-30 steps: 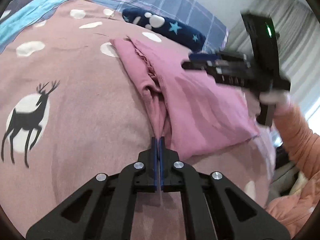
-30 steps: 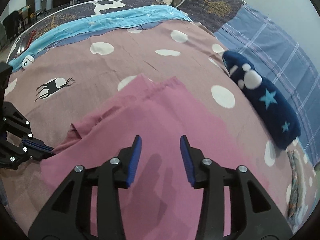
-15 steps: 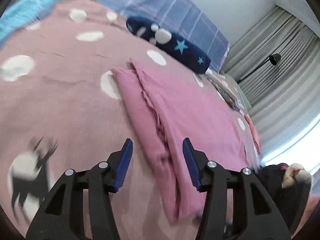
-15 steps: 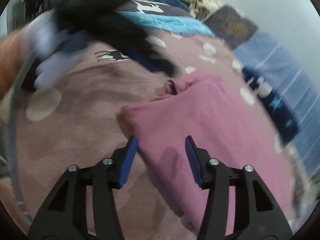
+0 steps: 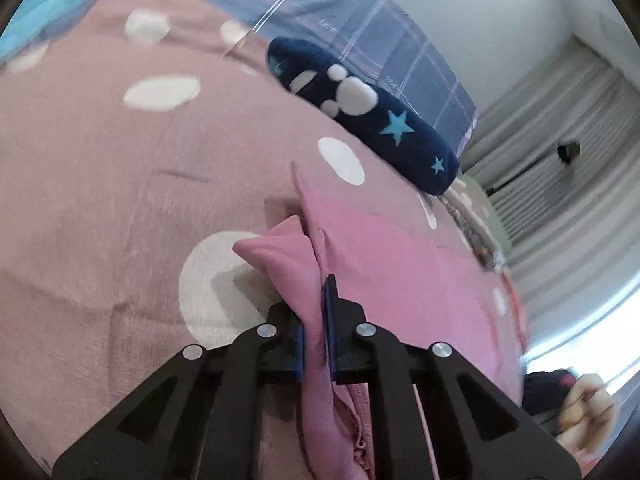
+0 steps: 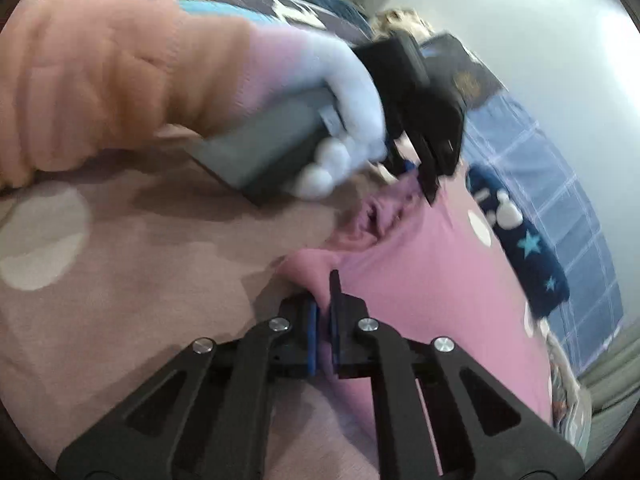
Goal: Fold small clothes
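A pink garment (image 5: 400,272) lies folded on the mauve spotted bedspread (image 5: 100,200). In the left wrist view my left gripper (image 5: 315,300) is closing on a bunched fold at the garment's left edge, and its pads press on the cloth. From the right wrist view, my right gripper (image 6: 323,296) is closing on the near corner of the pink garment (image 6: 420,280), with cloth pinched between its pads. Farther along the same edge is the left gripper (image 6: 420,176), held by a gloved hand (image 6: 352,92).
A navy plush item with stars (image 5: 372,116) (image 6: 524,248) lies beyond the garment, by a blue plaid sheet (image 5: 380,40). An orange sleeve (image 6: 100,80) crosses the upper left of the right wrist view. Grey curtains (image 5: 560,160) hang at the right. The bedspread (image 6: 140,280) extends left.
Both grippers opened, shifted along the garment's left edge and have closed on it again. The left one now holds a farther fold; the right one grips the near corner.
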`<state>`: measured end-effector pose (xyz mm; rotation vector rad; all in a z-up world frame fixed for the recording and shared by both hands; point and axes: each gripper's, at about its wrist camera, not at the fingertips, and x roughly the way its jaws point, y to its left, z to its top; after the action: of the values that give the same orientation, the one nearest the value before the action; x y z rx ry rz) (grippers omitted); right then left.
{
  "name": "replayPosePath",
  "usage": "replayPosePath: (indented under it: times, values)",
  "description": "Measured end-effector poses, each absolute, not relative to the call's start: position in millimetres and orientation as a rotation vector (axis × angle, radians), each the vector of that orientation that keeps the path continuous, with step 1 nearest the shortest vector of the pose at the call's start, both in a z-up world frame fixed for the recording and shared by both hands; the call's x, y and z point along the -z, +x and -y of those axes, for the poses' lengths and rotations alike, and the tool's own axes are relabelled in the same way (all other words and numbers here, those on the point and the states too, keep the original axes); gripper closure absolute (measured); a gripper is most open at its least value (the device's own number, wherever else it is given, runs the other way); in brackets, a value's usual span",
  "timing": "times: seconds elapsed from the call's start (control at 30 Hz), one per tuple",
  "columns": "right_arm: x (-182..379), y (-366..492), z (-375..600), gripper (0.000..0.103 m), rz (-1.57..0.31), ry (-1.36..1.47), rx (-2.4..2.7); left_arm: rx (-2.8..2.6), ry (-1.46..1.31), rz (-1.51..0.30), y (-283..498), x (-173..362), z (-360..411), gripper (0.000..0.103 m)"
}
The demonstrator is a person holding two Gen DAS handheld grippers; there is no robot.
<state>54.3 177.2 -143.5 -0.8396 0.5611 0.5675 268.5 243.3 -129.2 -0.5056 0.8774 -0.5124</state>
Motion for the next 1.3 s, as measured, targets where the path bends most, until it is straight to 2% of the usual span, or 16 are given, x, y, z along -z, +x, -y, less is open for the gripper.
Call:
replayPosePath:
  times: [0.13, 0.17, 0.2, 0.23, 0.27, 0.3, 0.33, 0.47, 0.7, 0.77, 0.8, 0.93, 1.0, 1.1, 1.3]
  values:
    - [144.8, 52.3, -175.6, 0.098, -0.593, -0.814, -0.608, 0.507, -0.524, -0.909, 273.1, 134.5, -245.4, 0.092]
    - [143.8, 53.6, -173.9, 0.098, -0.603, -0.797, -0.608, 0.509, -0.512, -0.912, 271.2, 132.6, -246.0, 0.090]
    - [140.8, 55.7, -170.9, 0.096, -0.606, -0.779, -0.608, 0.510, -0.503, -0.919, 271.2, 130.9, -245.3, 0.083]
    - [136.1, 54.1, -166.6, 0.090, -0.604, -0.754, -0.610, 0.519, -0.502, -0.925, 271.8, 130.3, -245.0, 0.072]
    - [133.0, 51.4, -162.6, 0.083, -0.603, -0.741, -0.610, 0.534, -0.506, -0.929, 274.7, 130.3, -242.9, 0.068]
    - [132.3, 48.4, -160.0, 0.069, -0.601, -0.742, -0.597, 0.544, -0.500, -0.929, 276.4, 129.8, -240.9, 0.065]
    - [132.5, 49.3, -158.4, 0.064, -0.601, -0.745, -0.591, 0.542, -0.489, -0.931, 276.6, 130.4, -240.8, 0.065]
    - [140.0, 49.9, -163.2, 0.061, -0.620, -0.765, -0.569, 0.523, -0.475, -0.937, 288.9, 132.6, -232.1, 0.065]
    - [141.4, 72.0, -178.4, 0.063, -0.643, -0.702, -0.543, 0.512, -0.425, -0.941, 300.1, 131.2, -222.9, 0.066]
    - [141.5, 71.9, -178.7, 0.064, -0.640, -0.697, -0.543, 0.508, -0.408, -0.934, 299.5, 130.7, -221.3, 0.067]
    - [141.1, 72.1, -178.0, 0.066, -0.642, -0.691, -0.549, 0.504, -0.400, -0.931, 299.2, 130.9, -221.0, 0.072]
    - [141.3, 73.0, -178.7, 0.079, -0.651, -0.678, -0.558, 0.492, -0.423, -0.935, 301.2, 134.6, -225.1, 0.089]
    - [141.9, 72.2, -179.6, 0.083, -0.646, -0.680, -0.553, 0.488, -0.417, -0.936, 301.1, 133.7, -224.0, 0.091]
    - [139.2, 75.1, -175.7, 0.096, -0.648, -0.650, -0.544, 0.463, -0.372, -0.938, 299.2, 126.1, -217.6, 0.093]
    - [111.1, 74.3, -145.4, 0.097, -0.592, -0.492, -0.542, 0.447, -0.335, -0.910, 294.4, 96.3, -206.7, 0.093]
